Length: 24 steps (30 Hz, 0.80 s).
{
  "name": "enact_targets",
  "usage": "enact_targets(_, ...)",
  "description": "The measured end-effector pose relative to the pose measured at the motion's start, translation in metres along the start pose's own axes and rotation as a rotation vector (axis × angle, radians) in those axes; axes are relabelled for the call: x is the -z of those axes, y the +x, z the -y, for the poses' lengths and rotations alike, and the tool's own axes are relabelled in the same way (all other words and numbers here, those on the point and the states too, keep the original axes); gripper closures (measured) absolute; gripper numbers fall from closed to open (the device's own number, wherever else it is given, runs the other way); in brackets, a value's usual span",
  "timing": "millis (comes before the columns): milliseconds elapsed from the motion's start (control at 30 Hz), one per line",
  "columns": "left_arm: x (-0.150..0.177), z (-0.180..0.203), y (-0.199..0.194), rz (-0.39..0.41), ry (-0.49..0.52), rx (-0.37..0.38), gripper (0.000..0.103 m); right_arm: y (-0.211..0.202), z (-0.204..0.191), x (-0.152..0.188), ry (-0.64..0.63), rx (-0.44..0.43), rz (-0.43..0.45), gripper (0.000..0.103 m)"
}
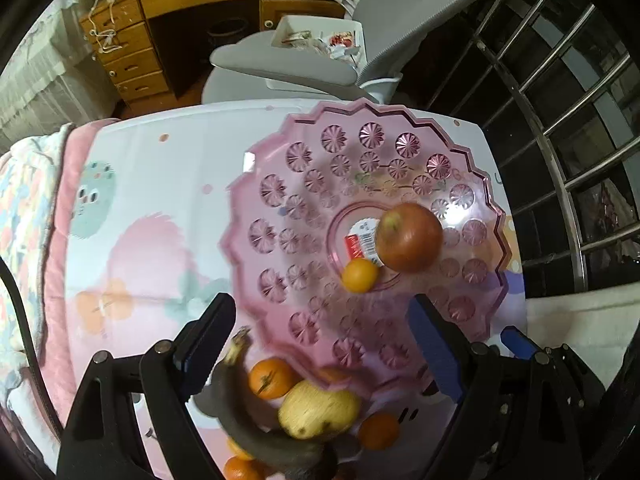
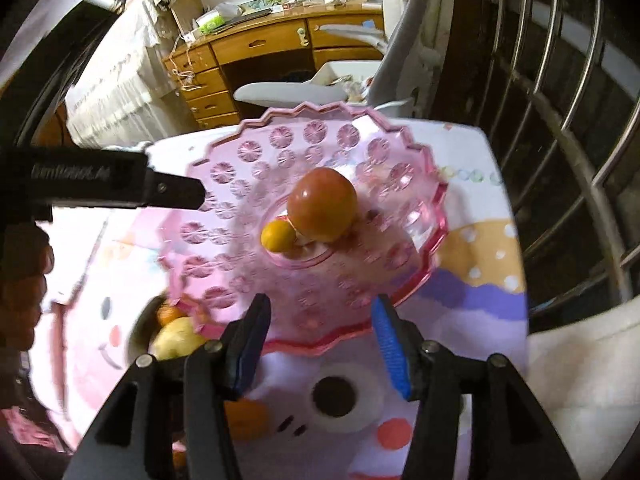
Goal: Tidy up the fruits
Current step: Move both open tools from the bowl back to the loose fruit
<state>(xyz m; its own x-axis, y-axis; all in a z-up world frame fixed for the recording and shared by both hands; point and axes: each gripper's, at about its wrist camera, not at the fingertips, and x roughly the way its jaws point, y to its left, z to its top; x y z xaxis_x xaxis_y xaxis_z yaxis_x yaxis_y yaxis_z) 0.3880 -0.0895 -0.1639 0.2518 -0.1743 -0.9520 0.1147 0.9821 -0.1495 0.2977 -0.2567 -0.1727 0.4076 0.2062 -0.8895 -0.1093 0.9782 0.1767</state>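
A pink scalloped plastic fruit plate (image 1: 280,208) (image 2: 240,184) stands on the table. In its centre lie a red apple (image 1: 408,238) (image 2: 322,204) and a small orange (image 1: 360,275) (image 2: 278,235), touching. My left gripper (image 1: 324,316) is open and empty above the plate's near rim. Below it lie a dark banana (image 1: 240,412), a yellow pear (image 1: 318,410) (image 2: 176,340) and several oranges (image 1: 272,378). My right gripper (image 2: 318,320) is open and empty at the plate's near rim. The left gripper's body (image 2: 100,184) shows in the right wrist view.
The table has a cartoon-print cloth (image 1: 152,248) (image 2: 472,264). A grey chair (image 1: 304,60) and a wooden desk (image 1: 168,12) stand behind it. A metal railing (image 1: 560,128) (image 2: 560,120) runs along the right. Bedding (image 1: 24,216) lies to the left.
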Motion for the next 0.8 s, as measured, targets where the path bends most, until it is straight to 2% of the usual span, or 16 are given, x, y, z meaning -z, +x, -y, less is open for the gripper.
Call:
enact_targets(133, 0.02, -0.011, -0.021, 0.03, 0.0, -0.007, 0.016, -0.009, -0.002, 0.008, 0.03, -0.022, -0.003, 0.05)
enact_targets(400, 0.065, -0.04, -0.054, 0.036, -0.047, -0.015, 0.016, -0.022, -0.008, 0.022, 0.079, -0.061, -0.033, 0.05)
enact_targets(633, 0.104, -0.072, -0.074, 0.03, -0.073, -0.02, 0.016, -0.037, -0.029, 0.034, 0.083, -0.068, -0.034, 0.05)
enact_targets(800, 0.124, -0.091, -0.084, 0.026, -0.042, 0.007, 0.016, -0.048, -0.051, 0.045, 0.101, -0.058, -0.019, 0.05)
